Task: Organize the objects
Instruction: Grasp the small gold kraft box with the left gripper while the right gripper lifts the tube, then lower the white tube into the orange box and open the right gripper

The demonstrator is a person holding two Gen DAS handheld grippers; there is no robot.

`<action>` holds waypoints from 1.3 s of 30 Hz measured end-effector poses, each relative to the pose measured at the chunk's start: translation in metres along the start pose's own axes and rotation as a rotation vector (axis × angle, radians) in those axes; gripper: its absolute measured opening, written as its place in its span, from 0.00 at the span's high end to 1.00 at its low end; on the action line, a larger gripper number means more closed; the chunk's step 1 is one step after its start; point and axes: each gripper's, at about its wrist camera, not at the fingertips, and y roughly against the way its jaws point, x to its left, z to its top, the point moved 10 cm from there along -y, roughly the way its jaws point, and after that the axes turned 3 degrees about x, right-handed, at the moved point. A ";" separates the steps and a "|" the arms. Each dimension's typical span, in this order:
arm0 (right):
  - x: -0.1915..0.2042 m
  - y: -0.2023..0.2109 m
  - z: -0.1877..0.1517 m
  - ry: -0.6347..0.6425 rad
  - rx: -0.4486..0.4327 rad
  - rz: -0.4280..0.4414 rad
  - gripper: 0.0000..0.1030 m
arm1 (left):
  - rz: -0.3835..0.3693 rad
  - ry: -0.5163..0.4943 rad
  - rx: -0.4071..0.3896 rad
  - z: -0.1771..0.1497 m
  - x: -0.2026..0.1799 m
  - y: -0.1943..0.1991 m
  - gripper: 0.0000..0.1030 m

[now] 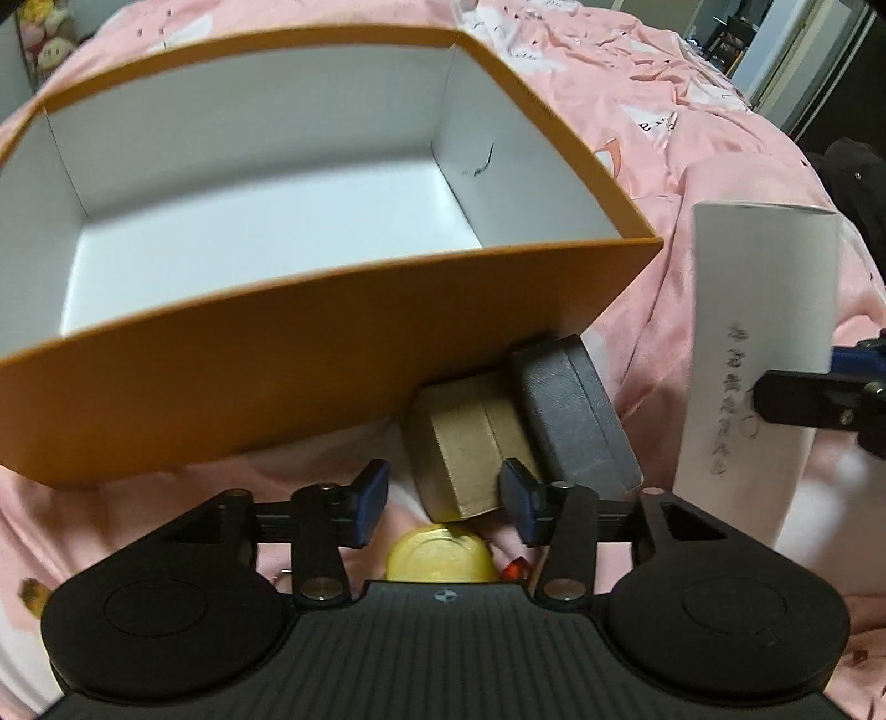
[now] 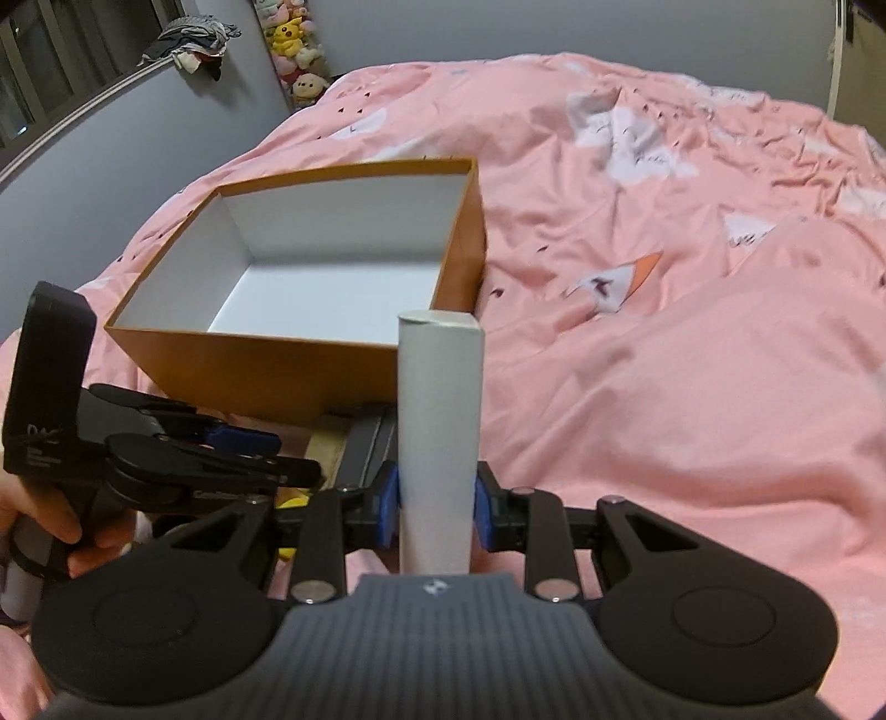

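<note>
An open orange box (image 1: 310, 376) with a white inside stands on the pink bed; nothing lies in it (image 2: 249, 365). Against its near wall lean a tan box (image 1: 459, 454) and a dark grey box (image 1: 576, 410). A round yellow lid (image 1: 437, 559) lies just below them. My left gripper (image 1: 443, 498) is open, pointing down with the tan box's corner between its fingers, the pads apart from it. It also shows at the left of the right wrist view (image 2: 277, 454), held by a hand. My right gripper (image 2: 437, 507) is shut on an upright white tube (image 2: 440, 421), which carries handwriting (image 1: 764, 310).
A rumpled pink duvet (image 2: 664, 332) covers the bed. Plush toys (image 2: 293, 50) are stacked in the far corner by a grey wall. Clothes hang on a rail (image 2: 188, 39). A small red thing (image 1: 516, 567) lies beside the yellow lid.
</note>
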 end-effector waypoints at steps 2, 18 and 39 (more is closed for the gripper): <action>-0.001 -0.004 0.001 -0.004 0.001 -0.001 0.72 | -0.009 0.018 0.003 0.003 -0.002 -0.004 0.35; -0.024 -0.010 -0.001 -0.098 0.008 0.050 0.72 | 0.053 0.032 0.046 0.008 -0.019 -0.027 0.40; 0.035 0.044 0.043 0.111 -0.104 -0.034 0.72 | -0.036 -0.038 -0.207 0.023 -0.010 0.105 0.49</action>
